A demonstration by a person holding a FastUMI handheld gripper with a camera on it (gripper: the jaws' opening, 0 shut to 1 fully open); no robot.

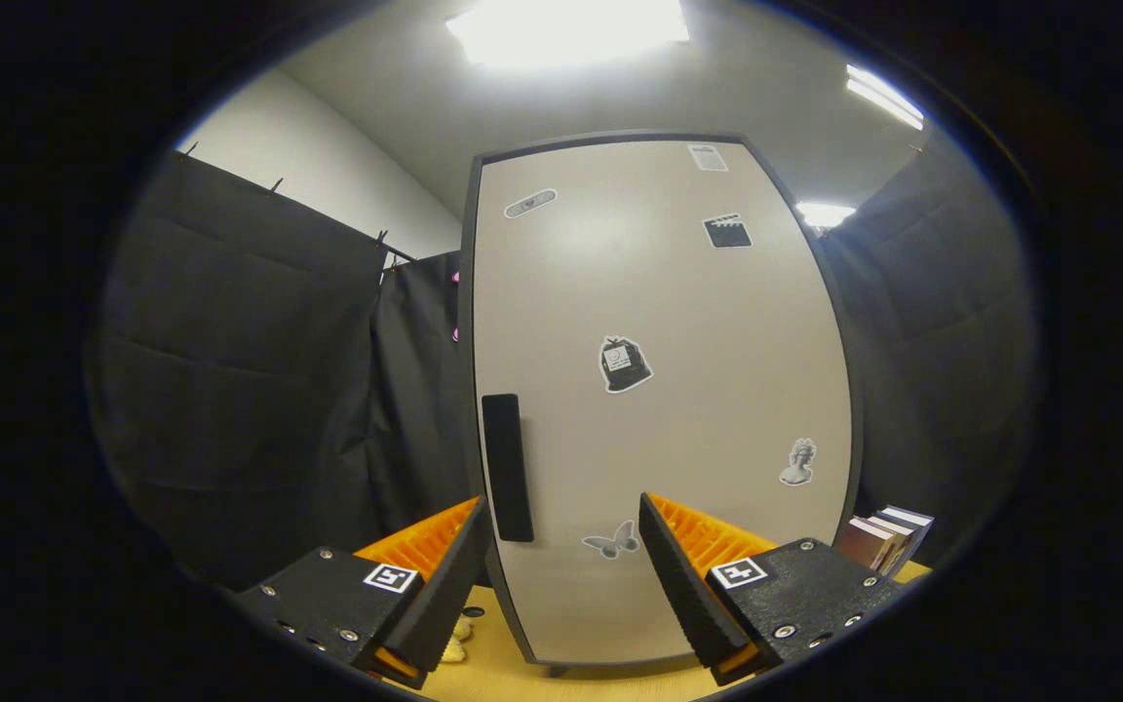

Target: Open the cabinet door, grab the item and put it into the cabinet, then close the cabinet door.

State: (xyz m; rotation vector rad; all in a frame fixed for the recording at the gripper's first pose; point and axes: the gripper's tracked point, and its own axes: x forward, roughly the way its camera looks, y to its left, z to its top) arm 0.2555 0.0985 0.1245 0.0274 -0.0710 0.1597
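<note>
Cabinet [659,390] stood shut just ahead of the tool [561,546], whose fingers were wide apart and held nothing.
Its pale door [698,322] carried small stickers and a dark handle [507,466] near the left edge; it stood on a wooden tabletop [522,678], books [885,538] beside it at right, black cloth around.

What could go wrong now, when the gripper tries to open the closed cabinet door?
1. The gripper is open but centred right of the black handle, which sits near the door's left edge; closing here would likely miss it.
2. The cabinet door probably swings out toward the fingers and may hit them.
3. The books beside the cabinet might be knocked.
</note>
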